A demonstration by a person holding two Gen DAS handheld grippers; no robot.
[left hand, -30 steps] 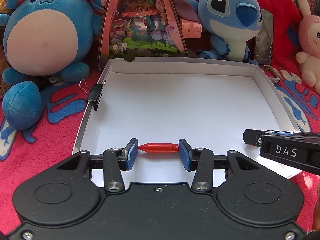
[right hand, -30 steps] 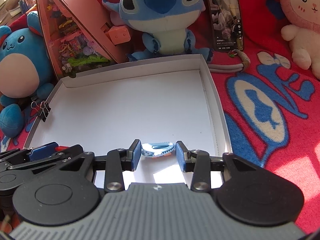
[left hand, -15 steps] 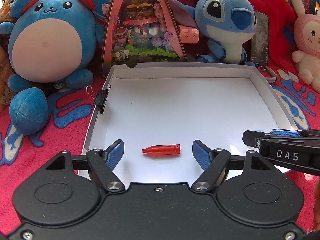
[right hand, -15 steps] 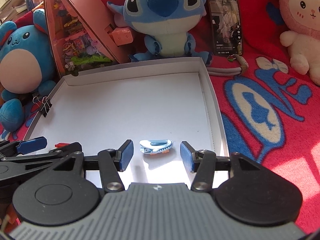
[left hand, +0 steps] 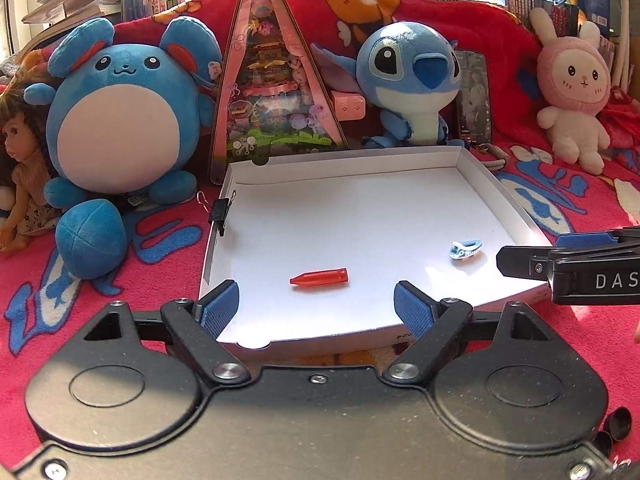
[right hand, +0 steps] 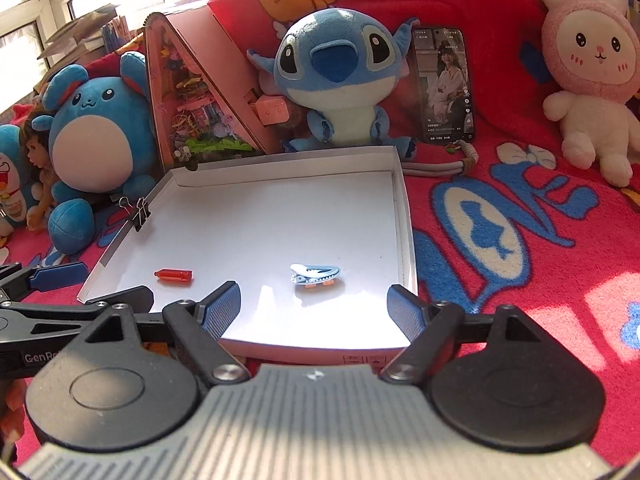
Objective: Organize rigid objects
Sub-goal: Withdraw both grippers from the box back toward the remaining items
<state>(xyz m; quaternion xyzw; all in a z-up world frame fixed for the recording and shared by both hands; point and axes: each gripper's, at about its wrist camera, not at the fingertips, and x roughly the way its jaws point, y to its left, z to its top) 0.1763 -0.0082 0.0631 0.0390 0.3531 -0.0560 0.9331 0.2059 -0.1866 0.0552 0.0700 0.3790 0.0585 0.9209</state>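
A red crayon-shaped piece (left hand: 319, 279) lies in the white shallow box (left hand: 496, 188), near its front left. A light blue hair clip (left hand: 465, 249) lies near the front right. My left gripper (left hand: 318, 309) is open and empty, just behind the red piece over the box's front edge. In the right wrist view the red piece (right hand: 174, 275) and the clip (right hand: 315, 273) lie in the box (right hand: 402, 216). My right gripper (right hand: 316, 307) is open and empty, just behind the clip.
A black binder clip (left hand: 221, 211) grips the box's left wall. Plush toys (left hand: 116, 120), a pink triangular display box (left hand: 272, 92), a phone (right hand: 444, 84) and a pink rabbit plush (right hand: 588, 64) stand behind the box on a red blanket (right hand: 520, 240).
Both grippers opened, let go of the red piece and the hair clip in the box, and pulled back and up from them.
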